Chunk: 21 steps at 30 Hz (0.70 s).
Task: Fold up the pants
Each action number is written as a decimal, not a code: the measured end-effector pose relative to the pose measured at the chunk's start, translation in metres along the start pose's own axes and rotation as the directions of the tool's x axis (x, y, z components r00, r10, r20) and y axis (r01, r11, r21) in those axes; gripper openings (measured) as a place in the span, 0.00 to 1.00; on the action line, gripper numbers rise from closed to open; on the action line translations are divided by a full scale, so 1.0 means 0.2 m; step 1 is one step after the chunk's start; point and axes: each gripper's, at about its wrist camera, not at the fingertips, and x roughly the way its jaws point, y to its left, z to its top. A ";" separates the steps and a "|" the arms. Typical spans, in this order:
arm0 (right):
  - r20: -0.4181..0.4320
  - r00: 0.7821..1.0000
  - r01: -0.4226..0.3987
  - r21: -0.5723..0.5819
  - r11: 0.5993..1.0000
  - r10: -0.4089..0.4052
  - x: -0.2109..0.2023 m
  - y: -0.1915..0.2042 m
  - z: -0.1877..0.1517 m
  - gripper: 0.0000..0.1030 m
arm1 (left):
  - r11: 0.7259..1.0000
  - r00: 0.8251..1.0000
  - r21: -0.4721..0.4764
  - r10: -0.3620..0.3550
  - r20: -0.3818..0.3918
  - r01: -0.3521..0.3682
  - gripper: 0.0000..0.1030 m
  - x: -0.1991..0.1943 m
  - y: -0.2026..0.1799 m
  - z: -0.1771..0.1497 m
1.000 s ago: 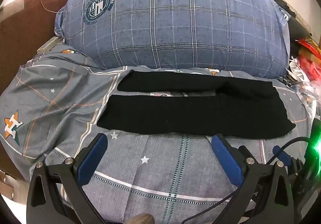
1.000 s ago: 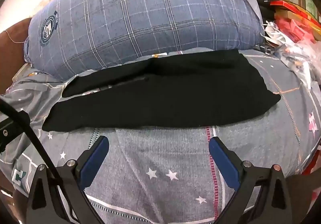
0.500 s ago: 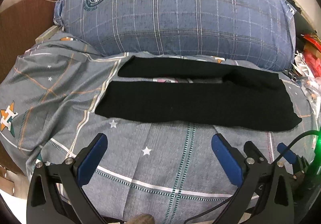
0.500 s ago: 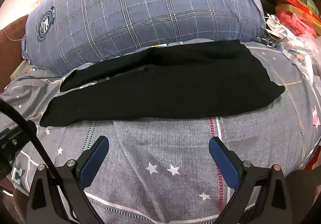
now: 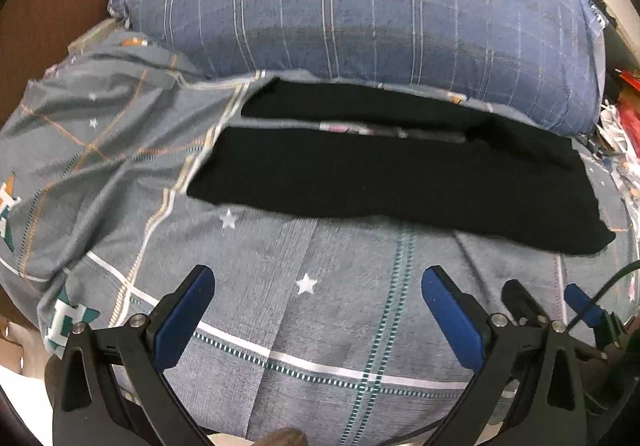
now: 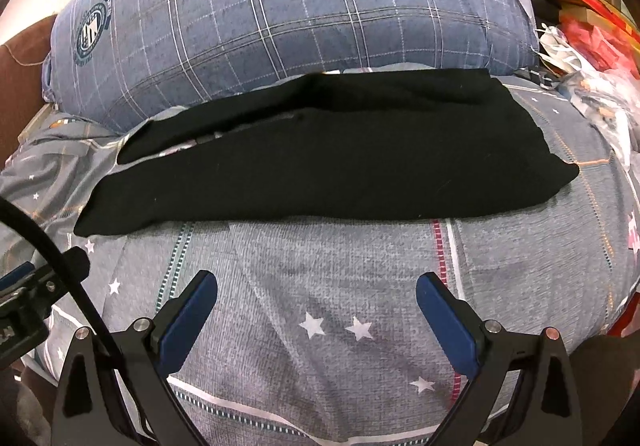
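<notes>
Pants, black, are laid flat across a grey star-printed bedsheet, the two legs running leftward side by side with a narrow strip of sheet showing between them, the waist end lying to the right; the far leg lies just beside a large blue plaid pillow. No fold is seen in the garment, so the step in hand is judged to be the approach before a first grasp. Left gripper is held above bare sheet on the near side of the garment, its blue fingers spread wide and nothing between them. Right gripper is held likewise, fingers spread and empty, apart from the cloth. The next move is judged to call for both claws to be brought forward to the near edge of the near leg, or to the cuff and waist ends, so that one leg may be carried over the other; a pinch taking the cloth alone, without the sheet beneath, would be required. Not made out: the seams, waistband and any pockets, lost in the uniform black. Contact of the far leg with the pillow cannot be told. Clutter at the right, red and white, is cut off at the frame edge and is not identified. The left-wrist view is slightly blurred.
</notes>
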 end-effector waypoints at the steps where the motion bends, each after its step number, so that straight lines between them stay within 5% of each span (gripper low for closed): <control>1: -0.005 1.000 0.002 -0.003 1.000 -0.002 0.01 0.01 0.00 0.99 | 1.000 1.000 -0.001 0.001 -0.016 -0.001 1.00 0.03 0.01 -0.01; 10: -0.014 1.000 0.007 -0.009 1.000 -0.007 0.04 0.02 -0.02 0.99 | 0.998 0.990 0.002 0.055 -0.127 -0.055 1.00 0.28 0.07 -0.13; 21: -0.021 1.000 -0.002 -0.006 1.000 0.002 0.05 0.02 -0.02 0.99 | 0.999 0.994 -0.030 0.013 -0.108 -0.016 1.00 0.30 0.11 -0.16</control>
